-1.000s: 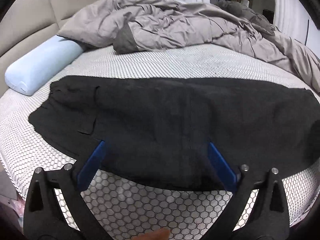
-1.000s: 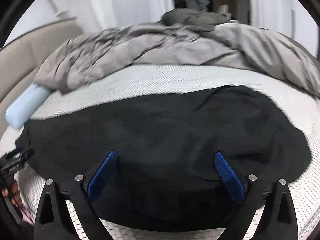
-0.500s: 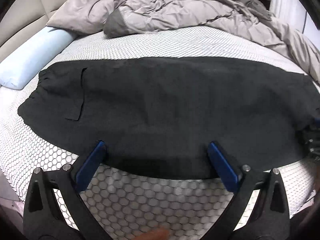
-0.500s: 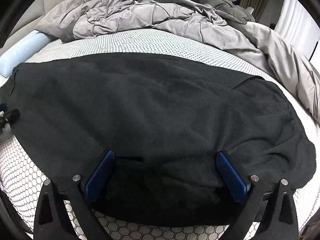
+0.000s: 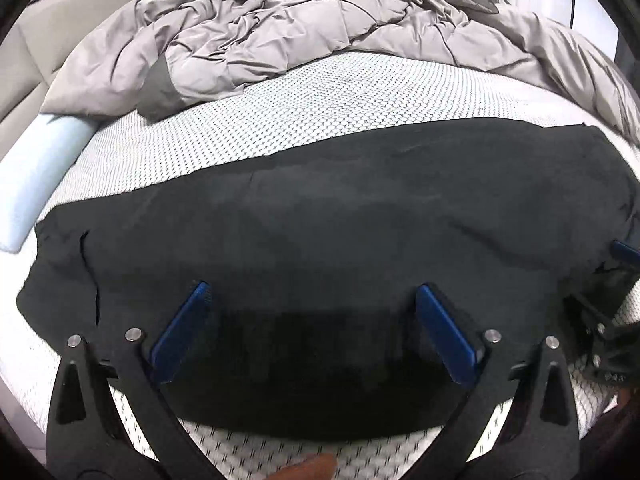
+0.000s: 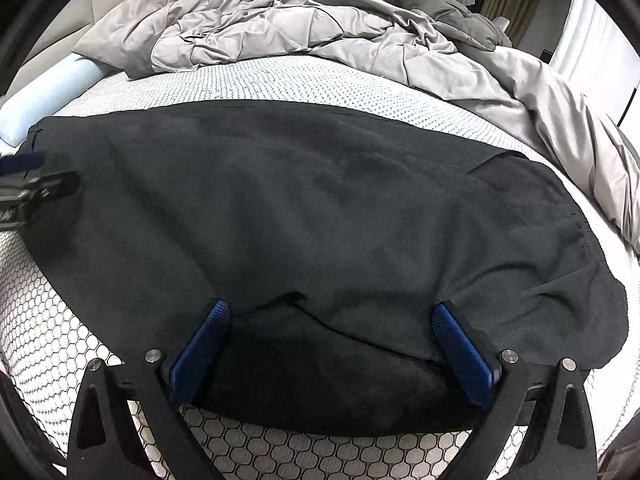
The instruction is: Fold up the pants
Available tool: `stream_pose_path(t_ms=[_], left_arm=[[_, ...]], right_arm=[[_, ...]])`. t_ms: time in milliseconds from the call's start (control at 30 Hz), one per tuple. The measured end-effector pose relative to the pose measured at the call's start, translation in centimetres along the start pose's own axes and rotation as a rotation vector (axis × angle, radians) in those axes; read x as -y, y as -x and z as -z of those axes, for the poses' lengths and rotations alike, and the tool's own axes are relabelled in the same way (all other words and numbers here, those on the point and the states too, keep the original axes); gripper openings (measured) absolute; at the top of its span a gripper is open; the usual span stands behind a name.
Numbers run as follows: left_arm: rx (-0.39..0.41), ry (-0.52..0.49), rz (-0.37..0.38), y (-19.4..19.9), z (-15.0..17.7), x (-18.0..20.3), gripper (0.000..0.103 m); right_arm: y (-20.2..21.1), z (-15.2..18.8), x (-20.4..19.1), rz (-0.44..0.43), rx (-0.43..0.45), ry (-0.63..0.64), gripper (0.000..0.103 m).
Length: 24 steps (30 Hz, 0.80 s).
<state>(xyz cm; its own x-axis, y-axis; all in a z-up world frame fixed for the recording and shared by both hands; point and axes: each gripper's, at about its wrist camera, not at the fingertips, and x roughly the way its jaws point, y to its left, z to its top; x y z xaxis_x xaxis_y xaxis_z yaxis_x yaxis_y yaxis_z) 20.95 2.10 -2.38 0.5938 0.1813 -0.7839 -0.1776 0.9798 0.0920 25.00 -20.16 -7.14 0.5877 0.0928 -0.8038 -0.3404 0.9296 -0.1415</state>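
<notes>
The black pants (image 5: 340,220) lie spread flat across the white honeycomb-patterned mattress (image 5: 320,92), waist end at the left with a pocket slit. My left gripper (image 5: 312,296) is open, its blue pads low over the near edge of the pants with cloth between them. In the right wrist view the same pants (image 6: 300,200) fill the middle, with a raised fold near the front edge. My right gripper (image 6: 332,312) is open over that fold. Each gripper shows at the edge of the other's view: the right gripper (image 5: 612,280) and the left gripper (image 6: 28,184).
A crumpled grey duvet (image 5: 300,36) is heaped along the far side of the bed and down the right side (image 6: 560,120). A light blue bolster pillow (image 5: 36,176) lies at the left against a beige headboard (image 5: 40,48). White curtains hang behind.
Both grippers have moved forward and lower over the near edge of the pants. Cloth now lies between the left pads, where bare mattress showed before. Both stay open.
</notes>
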Motion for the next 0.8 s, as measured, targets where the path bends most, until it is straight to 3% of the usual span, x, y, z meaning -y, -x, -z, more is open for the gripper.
stream_pose_path(t_ms=[133,267,533,667,800], left_arm=[[-0.112,-0.022,-0.043,-3.0,0.0,0.7,0.103],[-0.175,0.029,-0.003,-3.2,0.0,-0.7,0.103],[-0.066,0.157,0.042,-0.5,-1.3,-3.1,0.102],[-0.062,0.203,0.062,-1.2,-1.7,-4.2,0.102],[-0.057,0.229,0.065,-1.7,-1.7,-4.3,0.102]], right_arm=[[0.1,0.1,0.3,-0.022,-0.008,0.012,0.102],[0.7,0.2,2.7,-0.097,-0.02,-0.01,0.102],[1.5,-2.2,11.6,-0.299,0.085,-0.357,0.102],[-0.5,-5.1,14.8,-0.349,0.12,-0.505,0.09],[-4.6,-7.1,17.2,-0.411,0.092,-0.651,0.08]])
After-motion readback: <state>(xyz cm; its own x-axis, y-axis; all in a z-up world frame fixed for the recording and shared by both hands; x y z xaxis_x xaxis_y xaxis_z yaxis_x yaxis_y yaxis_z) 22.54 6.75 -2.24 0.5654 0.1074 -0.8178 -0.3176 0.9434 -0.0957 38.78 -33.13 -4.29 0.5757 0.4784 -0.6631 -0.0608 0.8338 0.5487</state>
